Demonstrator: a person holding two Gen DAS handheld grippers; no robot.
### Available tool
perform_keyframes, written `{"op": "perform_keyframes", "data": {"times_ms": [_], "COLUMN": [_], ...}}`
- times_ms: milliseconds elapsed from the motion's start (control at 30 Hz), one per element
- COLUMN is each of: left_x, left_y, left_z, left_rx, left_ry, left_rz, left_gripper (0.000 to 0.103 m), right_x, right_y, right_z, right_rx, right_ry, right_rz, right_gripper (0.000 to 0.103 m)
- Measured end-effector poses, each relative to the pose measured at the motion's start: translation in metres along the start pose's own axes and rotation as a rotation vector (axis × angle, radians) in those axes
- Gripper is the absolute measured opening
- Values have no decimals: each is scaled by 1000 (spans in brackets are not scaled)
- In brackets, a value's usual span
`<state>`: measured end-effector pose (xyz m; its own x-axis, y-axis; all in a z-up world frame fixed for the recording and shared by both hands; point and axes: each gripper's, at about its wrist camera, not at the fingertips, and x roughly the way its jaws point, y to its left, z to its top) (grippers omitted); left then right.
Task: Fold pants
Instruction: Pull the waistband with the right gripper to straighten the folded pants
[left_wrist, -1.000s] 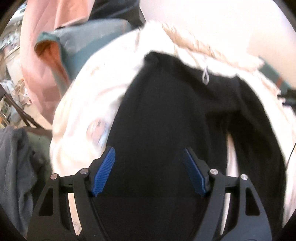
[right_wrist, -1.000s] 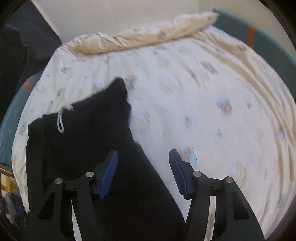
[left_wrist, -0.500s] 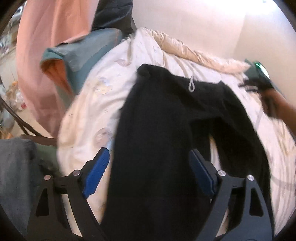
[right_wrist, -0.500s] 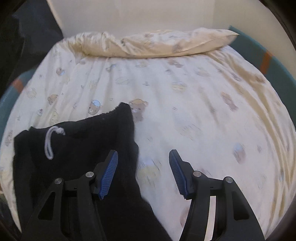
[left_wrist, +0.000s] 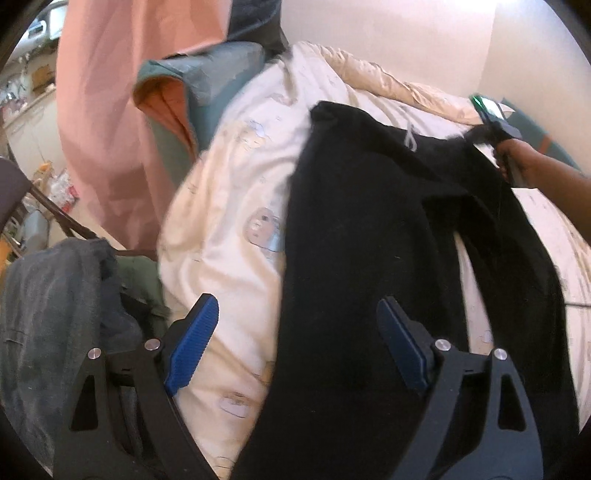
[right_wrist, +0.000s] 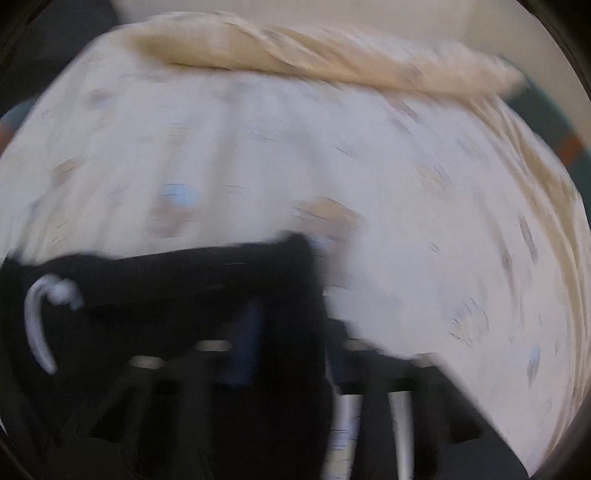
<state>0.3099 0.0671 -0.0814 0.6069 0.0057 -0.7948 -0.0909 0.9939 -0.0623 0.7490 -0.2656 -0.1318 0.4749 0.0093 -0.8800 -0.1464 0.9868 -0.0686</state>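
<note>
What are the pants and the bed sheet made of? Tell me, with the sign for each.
Pants: probably fleece or a thick knit, matte black; the surface looks soft and slightly fuzzy, with a pale drawstring at the waist.
Bed sheet: probably woven cotton, matte cream with small printed figures; it creases finely.

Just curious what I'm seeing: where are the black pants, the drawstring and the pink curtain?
black pants (left_wrist: 354, 266), left wrist view, upper leg.
drawstring (right_wrist: 35, 325), right wrist view, cord loop.
pink curtain (left_wrist: 122, 110), left wrist view, middle fold.
</note>
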Motion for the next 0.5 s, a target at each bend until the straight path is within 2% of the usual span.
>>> {"op": "perform_keyframes", "data": {"times_ms": [33, 67, 133, 167, 200, 233, 267, 300, 367, 433, 500], "left_x": [-1, -2, -7, -10, -12, -13, -13, -13, -11, -10, -9], "left_y": [-3, -8, -14, -17, -18, -18, -17, -16, -13, -10, -9], "left_z": [0, 1, 2, 3, 4, 5, 6, 7, 9, 10, 13], "left_rx": [2, 13, 38, 49, 54, 52, 41, 32, 12, -5, -16], "left_ry": [2, 0, -22, -36, -43, -44, -41, -37, -26, -25, -24], "left_rz": [-9, -22, -27, -24, -24, -28, -32, -34, -35, -30, -28], "left_gripper": [85, 85, 85, 85, 85, 85, 85, 85, 85, 85, 85], "right_x": [-12, -25, -33, -33, -32, -29, -31, -35, -58, -81, -86], "right_y": [17, 35, 54, 68, 76, 81, 82, 82, 77, 60, 36], "right_z": [-3, -7, -15, -24, -31, -39, -46, -49, -57, -53, -39], "right_rx": [-77, -143, -220, -306, -357, -393, -415, -430, -483, -483, -385], "right_ry": [-65, -103, -58, 16, 75, 140, 186, 191, 130, 15, -70], "right_rz": [-28, 24, 213, 298, 322, 337, 360, 372, 420, 427, 314], "right_gripper": [9, 9, 9, 10, 21, 39, 49, 61, 62, 62, 62]}}
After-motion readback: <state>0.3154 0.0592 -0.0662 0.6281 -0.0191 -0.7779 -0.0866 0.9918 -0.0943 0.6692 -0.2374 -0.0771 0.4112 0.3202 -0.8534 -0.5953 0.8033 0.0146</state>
